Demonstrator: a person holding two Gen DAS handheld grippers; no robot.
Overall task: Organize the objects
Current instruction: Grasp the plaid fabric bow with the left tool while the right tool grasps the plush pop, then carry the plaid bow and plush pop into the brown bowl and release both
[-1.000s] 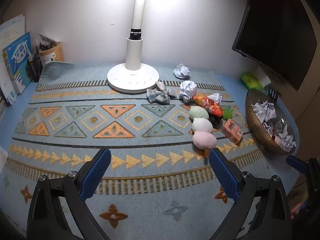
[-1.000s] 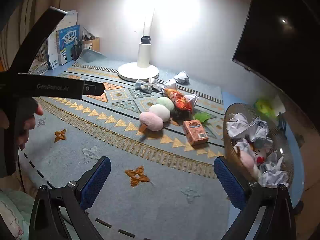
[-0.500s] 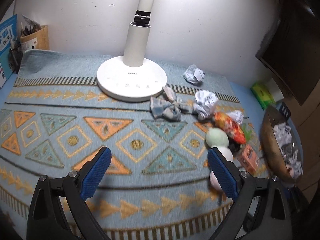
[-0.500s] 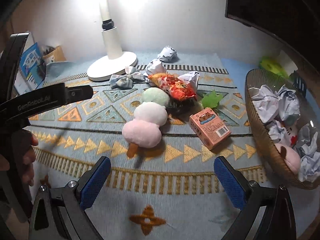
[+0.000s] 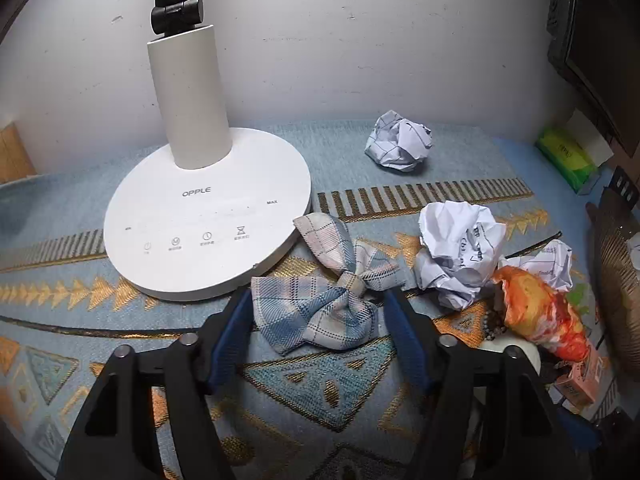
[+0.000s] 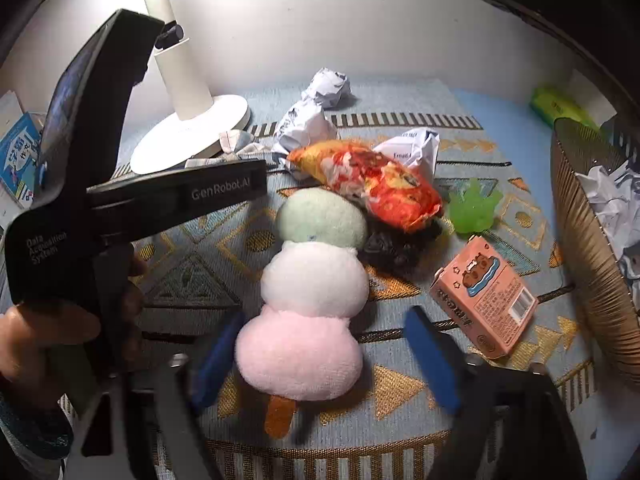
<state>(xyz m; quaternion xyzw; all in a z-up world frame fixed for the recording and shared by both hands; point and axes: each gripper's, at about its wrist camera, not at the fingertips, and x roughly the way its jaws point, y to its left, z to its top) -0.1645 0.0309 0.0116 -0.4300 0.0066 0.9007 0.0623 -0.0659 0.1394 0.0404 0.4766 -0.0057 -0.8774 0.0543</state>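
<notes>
A plaid cloth bow [image 5: 320, 300] lies on the patterned mat beside the lamp base. My left gripper [image 5: 318, 316] is open, its blue pads on either side of the bow, apart from it. A plush three-ball dango skewer [image 6: 312, 292], green, white and pink, lies on the mat. My right gripper [image 6: 320, 352] is open around its pink end. Crumpled paper balls [image 5: 460, 252] [image 5: 400, 140], an orange snack bag [image 6: 368, 180], a pink carton [image 6: 484, 300] and a green leaf toy [image 6: 474, 206] lie nearby.
A white lamp base [image 5: 208, 220] stands just left of the bow. A woven basket [image 6: 592, 248] with crumpled paper stands at the right. The left gripper's body [image 6: 120, 200] crosses the right wrist view. A dark beaded thing [image 6: 396, 244] lies under the snack bag.
Both grippers have moved forward and down. The left one now straddles the bow; the right one now straddles the dango's pink end. Both jaws have narrowed somewhat.
</notes>
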